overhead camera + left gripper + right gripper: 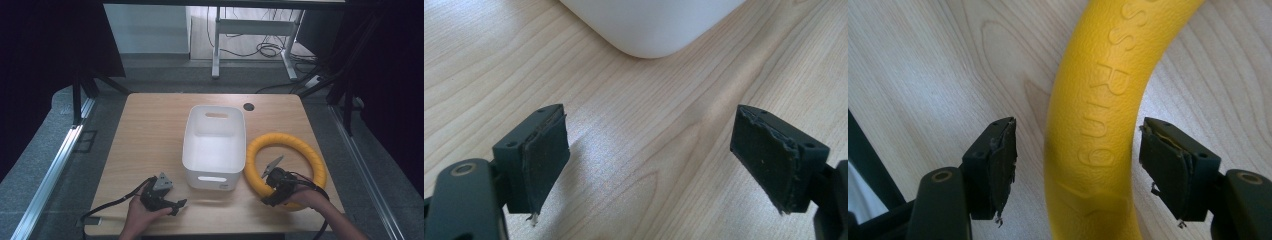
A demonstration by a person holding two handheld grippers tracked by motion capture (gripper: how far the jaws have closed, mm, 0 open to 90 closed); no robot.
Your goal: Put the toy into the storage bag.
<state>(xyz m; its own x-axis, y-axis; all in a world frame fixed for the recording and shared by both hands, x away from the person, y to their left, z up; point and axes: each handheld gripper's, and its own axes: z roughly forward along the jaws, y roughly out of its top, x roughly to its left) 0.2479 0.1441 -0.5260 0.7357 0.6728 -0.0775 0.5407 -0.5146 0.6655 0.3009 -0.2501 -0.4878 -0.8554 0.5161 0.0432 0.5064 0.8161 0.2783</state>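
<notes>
Ring (1098, 100), yellow, flat on table (150, 130) at right, near arc between the spread jaws of right gripper (1075, 165), pads to either side and not touching, embossed lettering along the tube. Left gripper (649, 165) released too, jaws wide over bare wood at the near left edge, held in a hand (142, 215), pointing toward the near corner of bin (215, 142). Farther back, white bin at table centre, just left of ring, handle slots in its near and far walls, dark hole (248, 106) in the tabletop beyond.
</notes>
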